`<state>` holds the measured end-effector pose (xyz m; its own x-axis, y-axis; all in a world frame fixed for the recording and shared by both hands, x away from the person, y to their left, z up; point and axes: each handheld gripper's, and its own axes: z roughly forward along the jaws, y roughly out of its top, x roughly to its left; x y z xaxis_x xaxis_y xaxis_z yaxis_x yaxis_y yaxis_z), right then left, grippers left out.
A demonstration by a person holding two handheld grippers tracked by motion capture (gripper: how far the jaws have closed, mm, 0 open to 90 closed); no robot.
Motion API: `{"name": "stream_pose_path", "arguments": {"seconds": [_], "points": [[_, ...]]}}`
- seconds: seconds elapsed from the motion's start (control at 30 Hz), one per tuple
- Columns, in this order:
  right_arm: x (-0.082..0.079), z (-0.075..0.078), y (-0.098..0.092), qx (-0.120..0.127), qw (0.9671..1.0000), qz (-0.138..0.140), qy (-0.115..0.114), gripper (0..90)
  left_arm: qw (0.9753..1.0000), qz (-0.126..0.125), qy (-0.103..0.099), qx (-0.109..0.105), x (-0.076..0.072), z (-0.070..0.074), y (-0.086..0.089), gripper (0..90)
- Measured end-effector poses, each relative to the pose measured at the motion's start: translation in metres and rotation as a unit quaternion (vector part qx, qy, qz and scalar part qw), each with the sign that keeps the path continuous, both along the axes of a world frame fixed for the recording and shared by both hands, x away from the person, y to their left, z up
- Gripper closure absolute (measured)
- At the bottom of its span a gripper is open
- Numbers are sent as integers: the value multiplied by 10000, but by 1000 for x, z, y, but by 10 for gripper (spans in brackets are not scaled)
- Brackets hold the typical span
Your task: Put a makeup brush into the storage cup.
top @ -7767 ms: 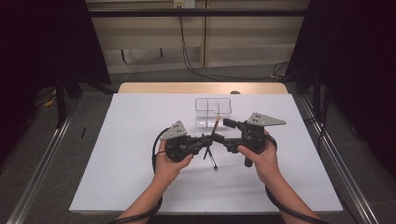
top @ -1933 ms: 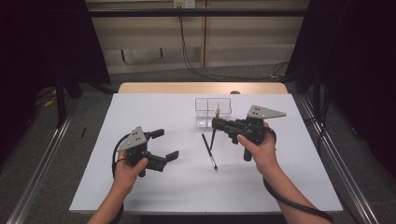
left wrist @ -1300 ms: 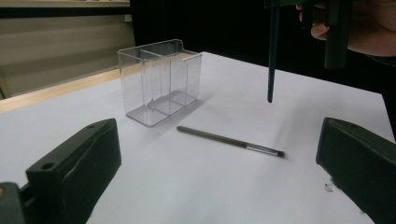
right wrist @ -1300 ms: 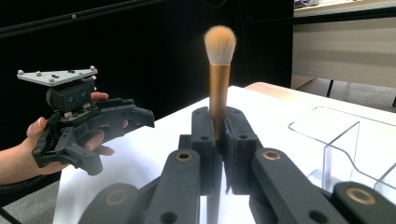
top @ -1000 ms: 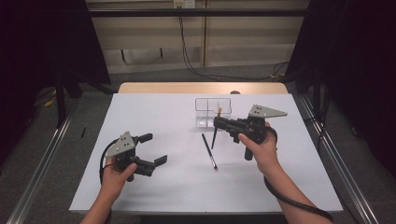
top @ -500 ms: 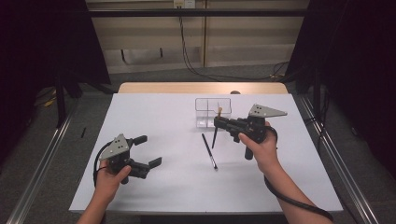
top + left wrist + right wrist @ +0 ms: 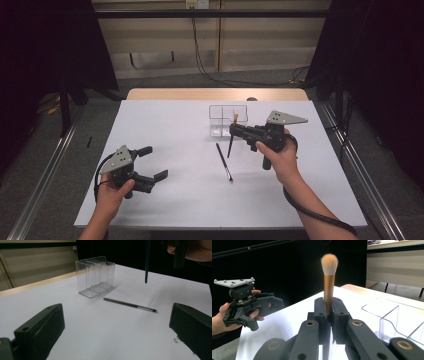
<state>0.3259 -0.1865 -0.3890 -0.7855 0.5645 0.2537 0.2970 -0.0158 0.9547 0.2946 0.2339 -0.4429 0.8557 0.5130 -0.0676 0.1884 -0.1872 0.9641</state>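
Two grippers: my right gripper (image 7: pixel 234 131) clamps the brush (image 7: pixel 329 282) upright for the organizer (image 7: pixel 228 120), left gripper (image 7: pixel 152 162) spread, idle.

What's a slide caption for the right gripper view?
Right gripper clamps an upright brush, bristles up, beside the clear organizer; left gripper open beyond.

clear glossy plastic organizer (image 7: pixel 95 276) | matt white table cover (image 7: pixel 190 200) | brush (image 7: pixel 329 282): soft pale bristles, satin copper metal ferrule | matt black plastic right gripper (image 7: pixel 329 315)
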Motion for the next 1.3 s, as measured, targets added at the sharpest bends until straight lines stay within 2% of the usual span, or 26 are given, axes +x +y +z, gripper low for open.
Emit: {"name": "stream_pose_path", "arguments": {"seconds": [0.43, 0.9, 1.3], "points": [[3, 0, -3, -29, 10000, -25, 13, 841, 10000, 0, -39, 15, -3, -3, 5, 0], [9, 2, -4, -131, 9999, -71, -15, 841, 10000, -18, 27, -3, -5, -11, 9, 0], [20, 7, -11, -114, 9997, -238, -1, 841, 10000, 7, -21, -11, -6, -12, 12, 0]]}}
